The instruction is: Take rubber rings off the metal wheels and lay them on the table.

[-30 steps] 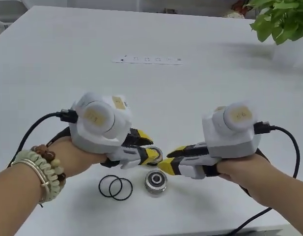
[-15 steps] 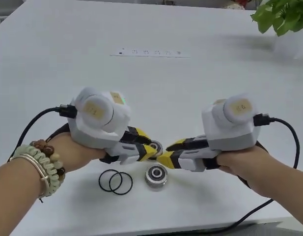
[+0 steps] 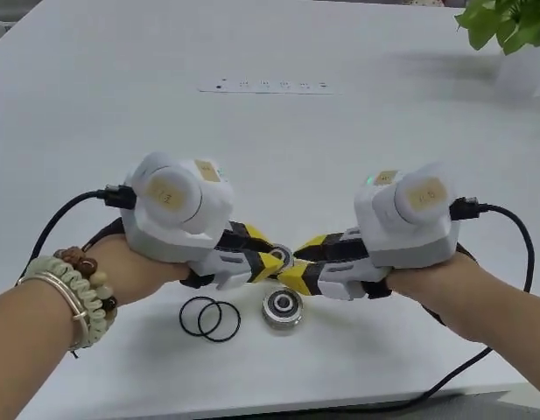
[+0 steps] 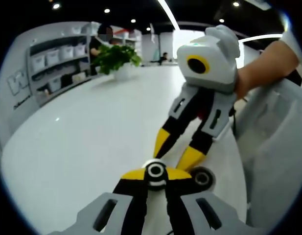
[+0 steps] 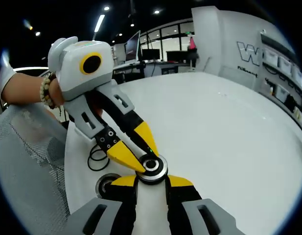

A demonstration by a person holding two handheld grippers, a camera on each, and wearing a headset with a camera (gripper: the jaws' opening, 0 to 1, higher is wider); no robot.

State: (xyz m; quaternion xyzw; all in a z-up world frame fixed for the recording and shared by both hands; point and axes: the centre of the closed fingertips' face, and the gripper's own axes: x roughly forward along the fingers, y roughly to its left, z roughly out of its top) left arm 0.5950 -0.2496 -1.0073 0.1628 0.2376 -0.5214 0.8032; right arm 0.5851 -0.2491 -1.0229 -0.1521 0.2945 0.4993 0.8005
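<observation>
My left gripper (image 3: 271,261) is shut on a small metal wheel (image 3: 278,257), held just above the table. In the left gripper view the wheel (image 4: 155,171) sits between my yellow tips. My right gripper (image 3: 297,265) comes in from the right, open, its tips against the wheel's near side; its spread fingers (image 4: 162,139) show in the left gripper view. The right gripper view has the wheel (image 5: 153,166) just past my own tips, with the left gripper's finger (image 5: 125,152) on it. A second wheel (image 3: 282,308) lies flat below. Two black rubber rings (image 3: 210,317) lie overlapping to its left.
The white table (image 3: 340,131) stretches far ahead, with a white power strip (image 3: 262,87) on it. A green plant (image 3: 506,22) stands at the far right corner. Black cables (image 3: 64,223) trail from both grippers, and the table's front edge is close behind the hands.
My right gripper has moved left until its tips meet the wheel held in my left gripper. The wheel and rings on the table have stayed put.
</observation>
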